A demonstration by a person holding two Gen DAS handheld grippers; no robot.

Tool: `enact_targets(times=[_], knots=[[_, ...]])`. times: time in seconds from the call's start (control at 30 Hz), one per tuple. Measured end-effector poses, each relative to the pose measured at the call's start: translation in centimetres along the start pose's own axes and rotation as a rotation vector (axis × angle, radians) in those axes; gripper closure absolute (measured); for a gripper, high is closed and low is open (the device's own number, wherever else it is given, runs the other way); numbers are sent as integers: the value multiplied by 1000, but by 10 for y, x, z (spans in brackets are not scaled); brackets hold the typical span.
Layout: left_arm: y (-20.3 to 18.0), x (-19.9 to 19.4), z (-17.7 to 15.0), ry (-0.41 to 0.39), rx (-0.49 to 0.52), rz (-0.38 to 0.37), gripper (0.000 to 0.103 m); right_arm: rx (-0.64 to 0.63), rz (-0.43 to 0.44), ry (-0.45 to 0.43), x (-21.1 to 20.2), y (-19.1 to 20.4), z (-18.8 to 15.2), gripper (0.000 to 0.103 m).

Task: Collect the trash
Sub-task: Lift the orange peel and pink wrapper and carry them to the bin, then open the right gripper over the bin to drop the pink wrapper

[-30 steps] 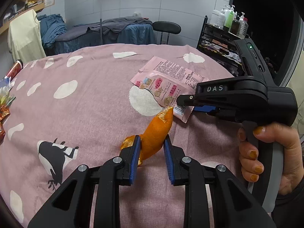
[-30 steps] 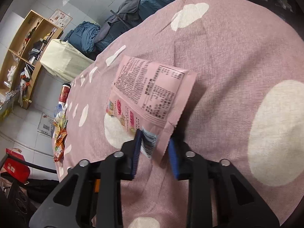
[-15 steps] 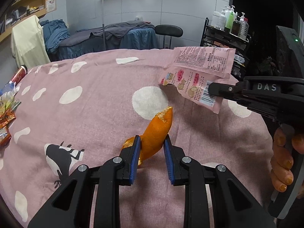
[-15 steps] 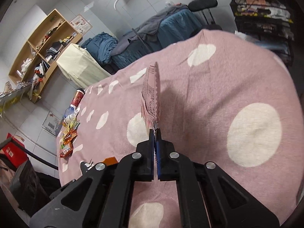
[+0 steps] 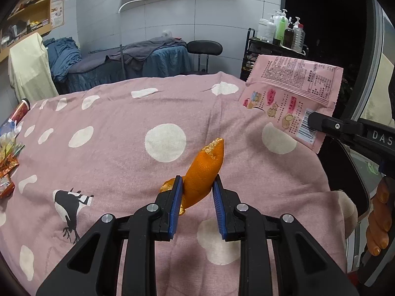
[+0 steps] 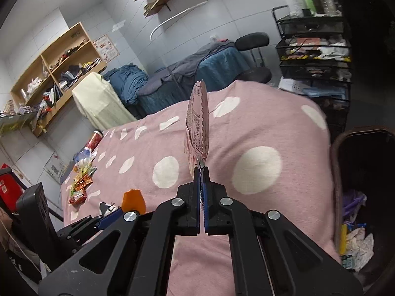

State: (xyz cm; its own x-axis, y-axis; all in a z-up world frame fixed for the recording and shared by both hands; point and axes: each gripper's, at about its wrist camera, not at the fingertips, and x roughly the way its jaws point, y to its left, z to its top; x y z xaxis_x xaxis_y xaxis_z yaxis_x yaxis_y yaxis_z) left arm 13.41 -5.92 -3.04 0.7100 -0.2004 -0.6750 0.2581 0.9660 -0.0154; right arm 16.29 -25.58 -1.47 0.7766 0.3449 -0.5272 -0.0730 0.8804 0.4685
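Over the pink spotted bedspread [image 5: 111, 123], both grippers are carrying trash. The left gripper [image 5: 197, 185] is clamping a strip of orange peel [image 5: 205, 170] between its blue pads [image 5: 175, 204], jaws a little apart with the peel filling the gap, and the peel's torn tip is pointing up and away toward the far side of the bed. The right gripper [image 6: 202, 172] is pinching a pink snack wrapper [image 6: 197, 128] by its near corner, jaws pressed together on the thin film; in its own view the wrapper is standing edge-on above the tips, while the left wrist view is showing its printed face at the right, hanging clear of the cloth.

The wrapper is looking very light and floppy, a film that is likely to flap or swing when carried, so a grip at a sealed edge or corner, as here, seems sound. The peel is appearing curved, soft and fairly limp; holding it across its broad middle is probably keeping it from tearing or slipping out.

A dark bin [image 6: 365, 197] with crumpled paper and other rubbish inside is showing at the right edge of the bed in the right wrist view, near the right gripper. More wrappers [image 6: 80, 187] and a red can [image 6: 95, 139] are lying at the far left side of the bedspread, not yet collected.
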Motion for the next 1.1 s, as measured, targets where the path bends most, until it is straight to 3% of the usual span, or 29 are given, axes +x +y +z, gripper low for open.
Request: enact_targets(times=[0.23, 0.43, 0.63, 1.1], knots=[[-34, -8, 3, -18, 51, -48, 78, 9, -139, -95, -47, -31, -6, 100], [-65, -9, 4, -19, 101, -90, 78, 8, -335, -126, -67, -62, -8, 100], [-86, -7, 3, -13, 138, -116, 78, 21, -510, -69, -60, -101, -12, 100], [-107, 1, 0, 9, 172, -145, 78, 117, -653, 76, -32, -168, -38, 97]])
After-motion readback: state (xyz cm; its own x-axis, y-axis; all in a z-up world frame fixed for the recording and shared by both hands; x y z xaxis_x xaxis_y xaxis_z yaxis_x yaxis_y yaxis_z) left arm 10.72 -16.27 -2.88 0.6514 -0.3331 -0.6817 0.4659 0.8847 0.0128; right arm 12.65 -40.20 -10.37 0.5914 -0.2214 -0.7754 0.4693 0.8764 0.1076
